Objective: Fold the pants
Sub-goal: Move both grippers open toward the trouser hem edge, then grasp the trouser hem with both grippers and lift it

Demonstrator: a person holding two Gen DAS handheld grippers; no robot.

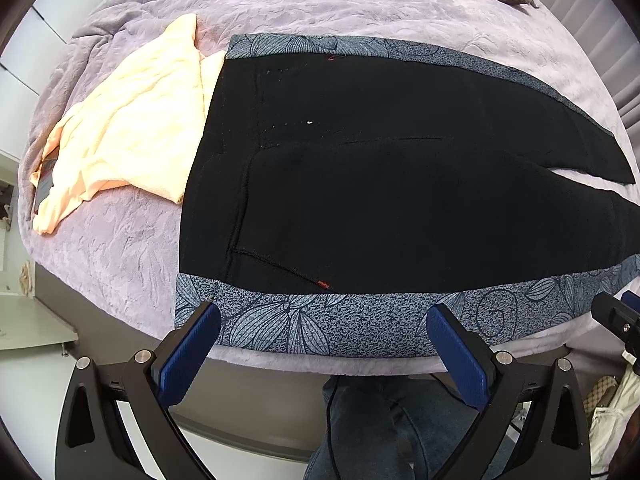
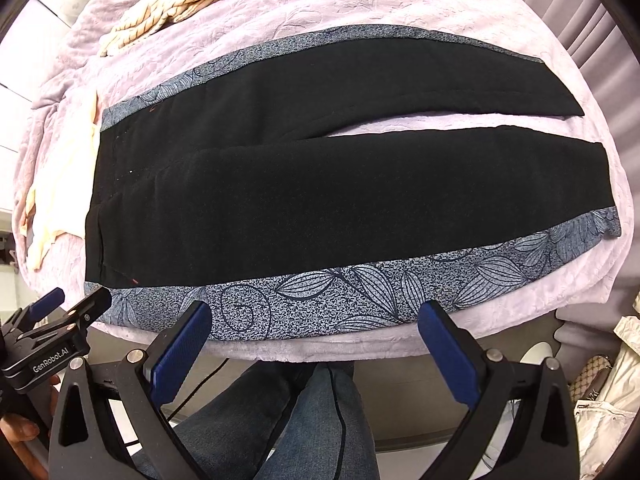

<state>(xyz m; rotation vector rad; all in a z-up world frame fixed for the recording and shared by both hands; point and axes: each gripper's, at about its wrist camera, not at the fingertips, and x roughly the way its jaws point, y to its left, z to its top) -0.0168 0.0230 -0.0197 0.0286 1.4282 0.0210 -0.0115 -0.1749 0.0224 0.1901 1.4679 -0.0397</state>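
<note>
A: Where are the tools right now?

B: Both spread wide and empty. The left gripper (image 1: 324, 340) hangs at the near edge of the bed, over the patterned side band close to the waistband. The right gripper (image 2: 314, 338) hangs over the same band further toward the cuffs. Neither touches cloth.

A: And the pants (image 2: 320, 184)?

B: Flat on the bed (image 2: 400, 8), waistband to the person's left, the 2 legs running right with a narrow gap opening between them toward the cuffs. Black in the middle, a blue-grey leaf-print band along each outer seam.

A: What could spoil the fold?

B: My guess: the pads may pinch only the top layer at the near band, so the under layer stays behind and the leg twists. The bed cover looks plush and could get pinched along with the hem. And if the 2 grippers lift unevenly, the near leg could land skewed over the far one.

A: Anything nearby to snag?

B: A peach garment (image 1: 132, 120) lies touching or just under the waistband end, so a drag to the left could pull it along. A striped cream garment (image 2: 180, 4) sits well apart at the far side.

A: The room?

B: Lilac embossed cover, white furniture at left, grey curtains at right, the person's jeans-clad legs (image 2: 288, 420) below the bed edge, bags on the floor at right.
</note>
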